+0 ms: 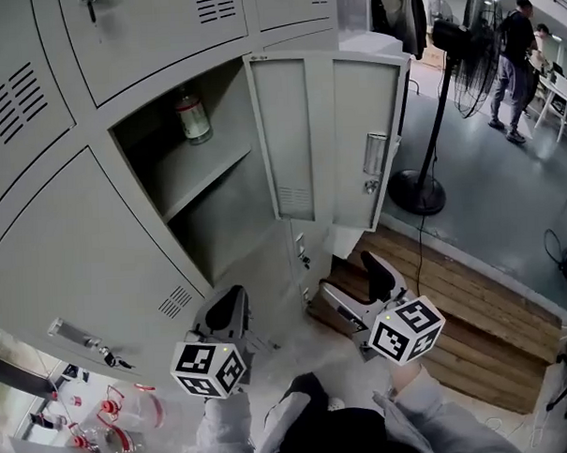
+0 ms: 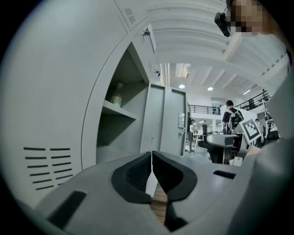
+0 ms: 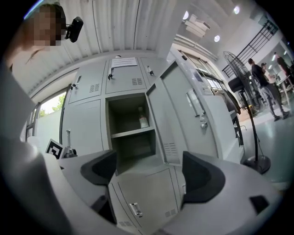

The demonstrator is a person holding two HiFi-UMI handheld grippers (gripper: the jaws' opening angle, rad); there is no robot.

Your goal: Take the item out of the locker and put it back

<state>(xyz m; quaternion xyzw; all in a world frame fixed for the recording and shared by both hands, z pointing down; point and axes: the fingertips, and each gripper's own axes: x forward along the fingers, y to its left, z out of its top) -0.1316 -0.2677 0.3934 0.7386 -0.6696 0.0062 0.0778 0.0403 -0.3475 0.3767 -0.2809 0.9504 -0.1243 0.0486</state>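
A grey locker stands open, its door swung out to the right. A clear bottle with a dark cap stands upright on the upper shelf, also visible as a small bottle in the right gripper view and the bottle in the left gripper view. My left gripper is low, below the locker, its jaws shut with nothing between them. My right gripper is to its right, open and empty, well short of the opening.
A shelf splits the locker; the lower compartment looks empty. Shut lockers surround it. A wooden pallet lies on the floor at right, with a standing fan beyond. People stand far back.
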